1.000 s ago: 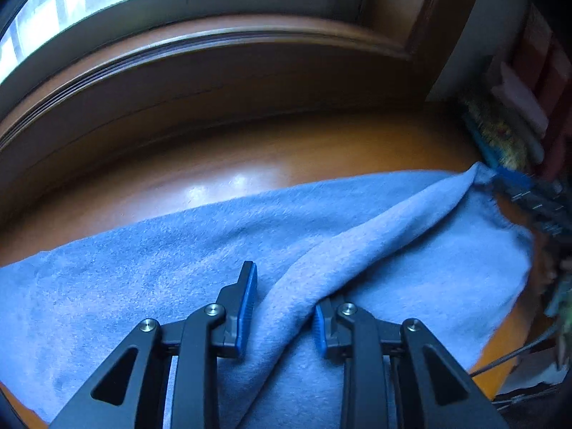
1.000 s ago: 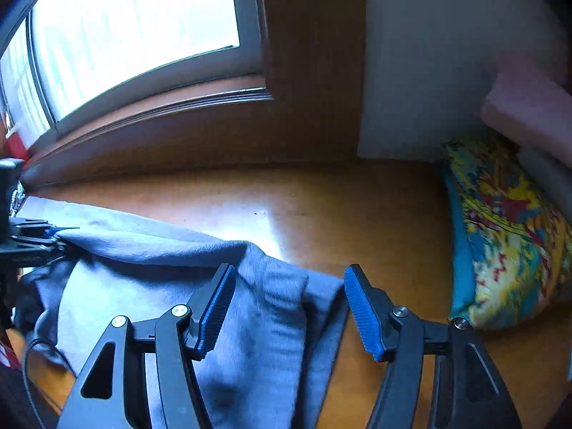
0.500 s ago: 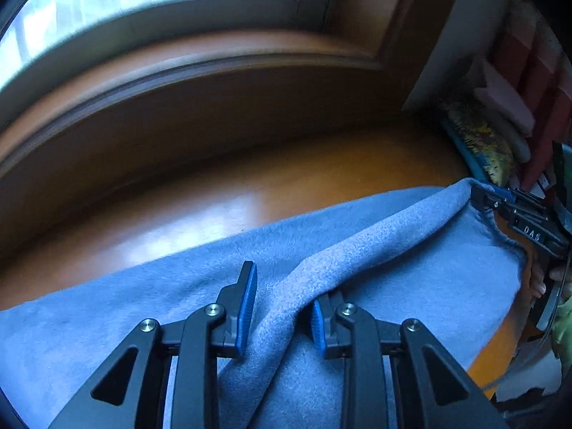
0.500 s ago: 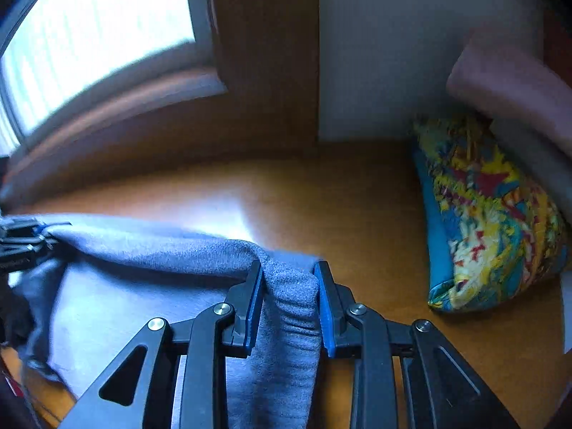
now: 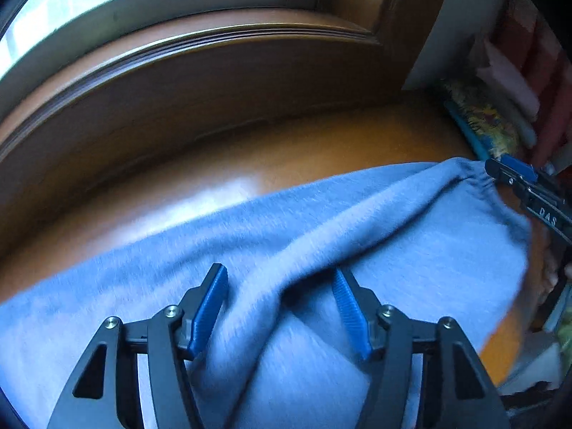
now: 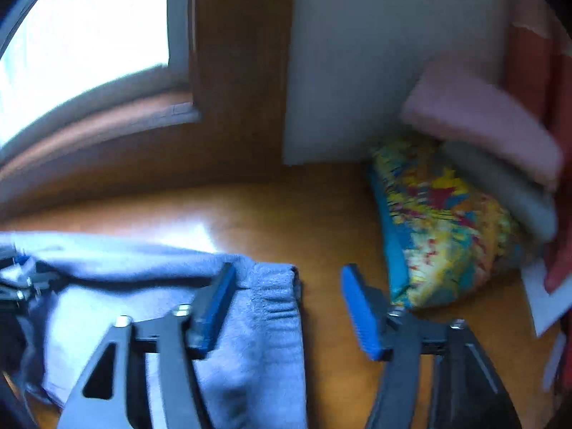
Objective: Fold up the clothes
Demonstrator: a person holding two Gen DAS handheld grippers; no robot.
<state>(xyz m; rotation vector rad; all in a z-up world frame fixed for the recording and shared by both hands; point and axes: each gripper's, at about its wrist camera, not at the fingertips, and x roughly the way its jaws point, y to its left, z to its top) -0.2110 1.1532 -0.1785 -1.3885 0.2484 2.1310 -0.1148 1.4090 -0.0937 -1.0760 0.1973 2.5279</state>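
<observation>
Fabric lay spread across the wooden surface [image 5: 321, 150] below the window: a blue-grey garment [image 5: 411, 250], doubled over along a raised ridge, so one fold looked laid, though smoothing and further folds seemed left. The left gripper [image 5: 280, 307] was opening, its blue pads standing off either side of that ridge, cloth between them but not pinched. The right gripper [image 6: 287, 307] was opening too, jaws wide apart over the garment's gathered end, with one pad on the cloth and the other over bare wood. A folded stack [image 6: 447, 221] waited near the corner.
</observation>
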